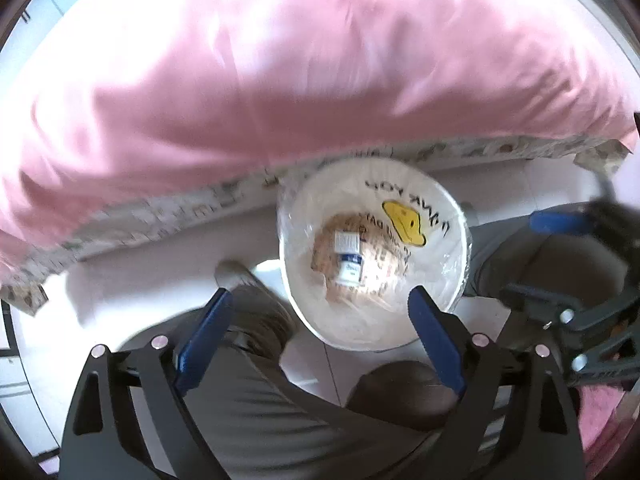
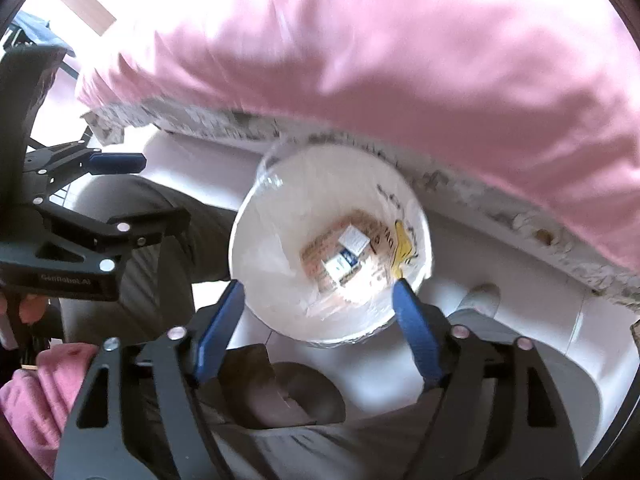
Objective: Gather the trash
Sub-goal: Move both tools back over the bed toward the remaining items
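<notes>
Bin (image 2: 256,240) liner with unreadable print, "GenRobot.AI" on left hand-held gripper (image 2: 120,184), both spread.

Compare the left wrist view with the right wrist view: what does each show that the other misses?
Left wrist only: the right gripper at the right edge, and the "THANK YOU" print on the liner.
Right wrist only: the left gripper at the left edge, with a hand on its grip.
Both: the white bin with its smiley bag, a white-and-blue box on brown trash inside, the pink bedding, both grippers open and empty.
</notes>
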Motion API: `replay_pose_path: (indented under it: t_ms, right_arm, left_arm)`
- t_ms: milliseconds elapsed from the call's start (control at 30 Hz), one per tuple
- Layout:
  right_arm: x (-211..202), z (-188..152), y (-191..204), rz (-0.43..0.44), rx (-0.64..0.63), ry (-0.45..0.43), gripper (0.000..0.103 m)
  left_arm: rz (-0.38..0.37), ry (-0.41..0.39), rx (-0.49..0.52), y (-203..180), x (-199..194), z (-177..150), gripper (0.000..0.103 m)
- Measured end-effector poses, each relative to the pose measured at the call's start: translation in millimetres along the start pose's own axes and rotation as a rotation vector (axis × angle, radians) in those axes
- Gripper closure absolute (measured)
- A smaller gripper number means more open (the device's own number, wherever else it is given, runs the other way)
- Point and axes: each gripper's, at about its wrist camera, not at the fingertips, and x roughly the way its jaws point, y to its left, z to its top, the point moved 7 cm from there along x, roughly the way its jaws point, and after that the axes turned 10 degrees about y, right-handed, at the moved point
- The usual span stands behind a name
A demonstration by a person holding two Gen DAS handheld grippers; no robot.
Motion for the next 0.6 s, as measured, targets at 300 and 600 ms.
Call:
replay_pose_path:
  t_ms: [300,600]
  right_arm:
    - [-93.9,27.0,-20.0,-0.126,-0.013,-0.192,0.025]
    - [-204.8,67.5,-30.2,-0.276,-0.078,-0.41,0.025]
  left_arm:
    - [0.01,-0.157,-0.008,9.6,-83.3,25.1,0.012]
    - [0.091,-0.332,0.018,26.8,-167.7,78.4,0.011]
